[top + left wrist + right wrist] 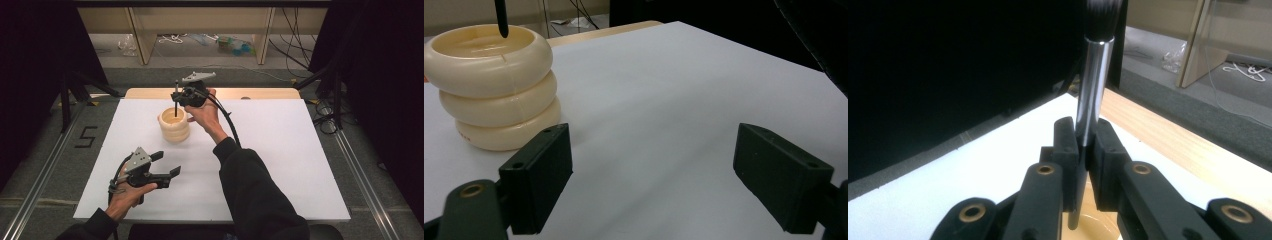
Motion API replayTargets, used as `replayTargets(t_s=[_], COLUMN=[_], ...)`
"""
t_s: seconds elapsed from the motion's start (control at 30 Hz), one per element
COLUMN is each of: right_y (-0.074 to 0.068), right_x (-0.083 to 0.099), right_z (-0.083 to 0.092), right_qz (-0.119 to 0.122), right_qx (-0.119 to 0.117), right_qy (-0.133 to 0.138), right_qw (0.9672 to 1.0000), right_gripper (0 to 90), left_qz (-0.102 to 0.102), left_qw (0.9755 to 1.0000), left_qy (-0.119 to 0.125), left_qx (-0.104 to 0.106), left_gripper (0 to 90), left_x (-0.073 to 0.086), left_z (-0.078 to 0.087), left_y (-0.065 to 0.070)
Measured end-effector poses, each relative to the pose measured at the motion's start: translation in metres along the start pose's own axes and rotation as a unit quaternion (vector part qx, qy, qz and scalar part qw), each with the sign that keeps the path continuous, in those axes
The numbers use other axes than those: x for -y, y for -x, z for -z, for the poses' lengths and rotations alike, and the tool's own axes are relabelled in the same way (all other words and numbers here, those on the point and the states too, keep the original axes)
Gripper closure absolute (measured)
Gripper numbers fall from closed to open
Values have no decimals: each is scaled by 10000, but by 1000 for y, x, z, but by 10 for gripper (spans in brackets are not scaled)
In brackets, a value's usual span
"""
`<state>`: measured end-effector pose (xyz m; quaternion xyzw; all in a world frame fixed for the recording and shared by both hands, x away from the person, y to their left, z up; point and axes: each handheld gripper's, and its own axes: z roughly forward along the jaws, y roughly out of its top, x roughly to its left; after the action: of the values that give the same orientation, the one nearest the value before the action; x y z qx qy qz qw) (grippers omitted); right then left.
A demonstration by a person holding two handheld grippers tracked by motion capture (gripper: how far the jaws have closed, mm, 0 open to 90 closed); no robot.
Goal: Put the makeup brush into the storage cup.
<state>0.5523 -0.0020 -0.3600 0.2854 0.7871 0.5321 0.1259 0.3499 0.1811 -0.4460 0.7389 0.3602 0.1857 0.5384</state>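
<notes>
Nearest in the high view, the left gripper (167, 169) rests spread and empty on the white table (280, 150), while the right gripper (181, 95) holds a brush (176, 100) upright over the cream ringed holder (174, 125). From the left gripper view, wide jaws frame bare table; the brush's handle tip (501, 19) dips into the holder (494, 85). From the right gripper view, the jaws pinch the brush's metal ferrule (1093, 85), bristles up.

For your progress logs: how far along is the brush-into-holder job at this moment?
Done: the right claw is shut on the brush, bristles up. In hand: the brush's handle tip hangs just inside the mouth of the cream ringed holder. Left: lowering and releasing it. The left claw waits open near the table's front.
</notes>
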Motion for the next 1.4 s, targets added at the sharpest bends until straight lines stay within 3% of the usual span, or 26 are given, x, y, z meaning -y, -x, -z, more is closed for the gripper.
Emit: replayTargets(t_s=[0.37,0.43,0.47,0.7,0.73,0.83,1.4], right_y=[0,0,0,0,0,0,2], right_x=[5,7,7,10,11,13,29], right_z=[-11,-14,-15,-19,-20,-22,-31], right_qz=[17,32,39,19,19,12,-119], right_qx=[46,34,59,36,37,44,14], right_qy=[-158,-228,-261,-311,-329,-314,-802], right_qw=[9999,9997,9996,9995,9995,9995,9967], right_gripper=[834,835,835,835,835,835,832], left_qz=[19,97,14,18,98,23,71], left_qw=[10000,9999,10000,10000,9999,10000,10000], left_qy=[29,43,23,26,43,26,15], left_qx=[5,-4,0,-3,-10,-5,-9], left_gripper=[157,157,157,157,157,157,158], left_x=[0,0,0,0,0,0,0], left_z=[0,0,0,0,0,0,-1], left_y=[0,1,0,0,1,0,2])
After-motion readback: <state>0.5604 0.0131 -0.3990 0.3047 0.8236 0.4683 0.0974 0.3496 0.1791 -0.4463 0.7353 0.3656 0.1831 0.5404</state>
